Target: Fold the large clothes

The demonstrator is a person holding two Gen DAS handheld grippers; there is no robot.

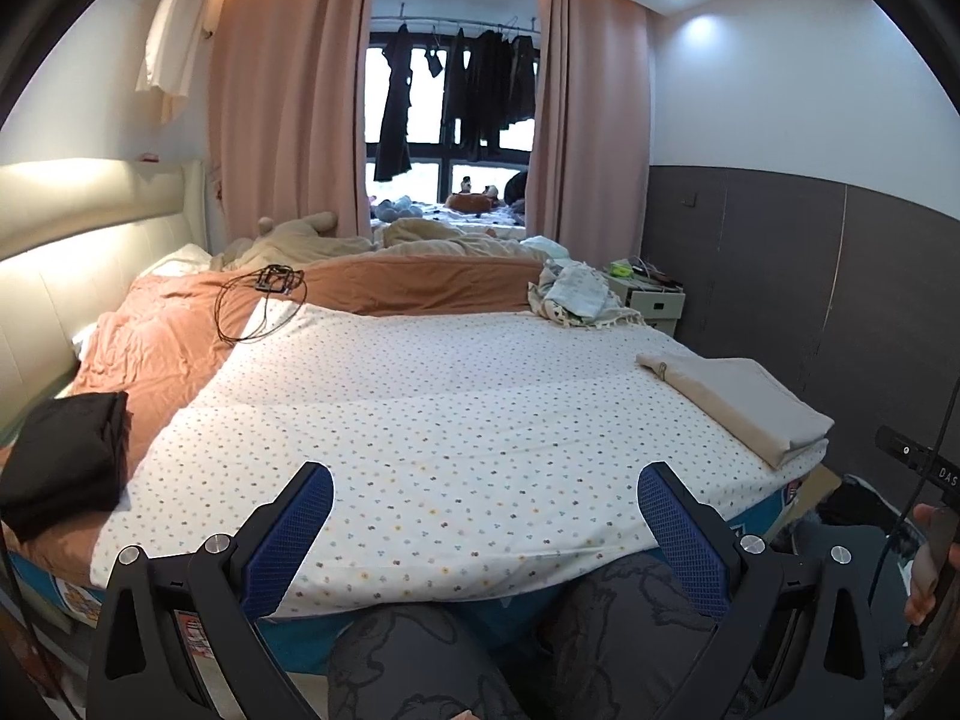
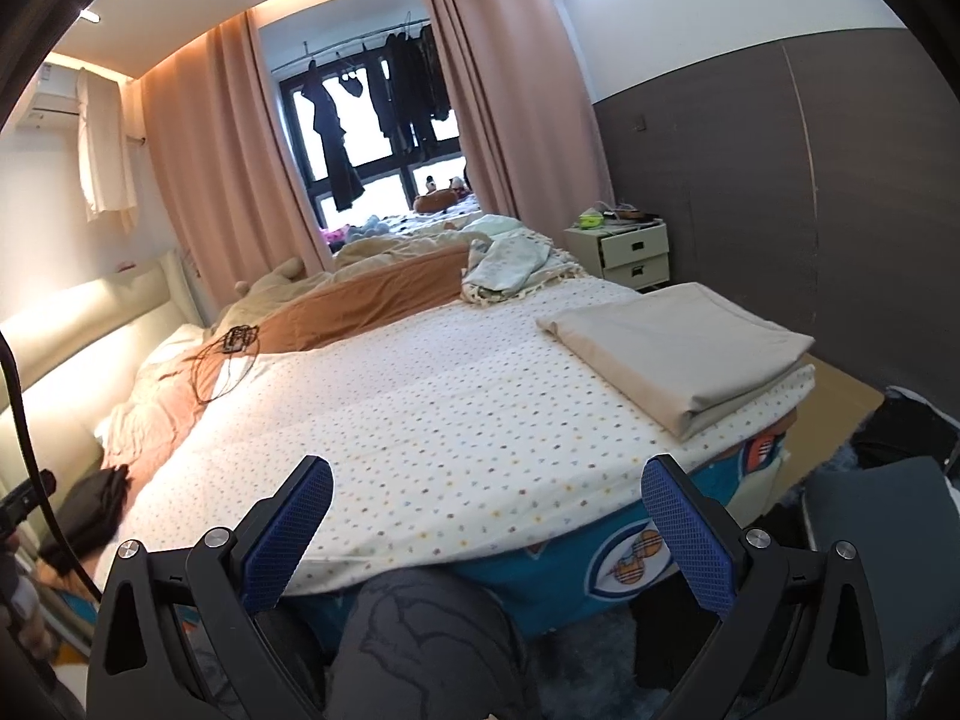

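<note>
Both grippers — left gripper (image 1: 485, 501), right gripper (image 2: 487, 495) — hang with jaws apart over the dotted sheet (image 1: 456, 396) ahead: light, limp, best pinched at its corners.

The only legible lettering is "DAS", in pale capitals on a black device (image 1: 936, 468) at the right edge of the left wrist view; whatever follows those letters is cut off. A red and white sticker (image 1: 193, 630) on the frame of the left gripper carries print too small to read. The round emblems (image 2: 630, 558) on the blue bed side show pictures with no readable words.
</note>
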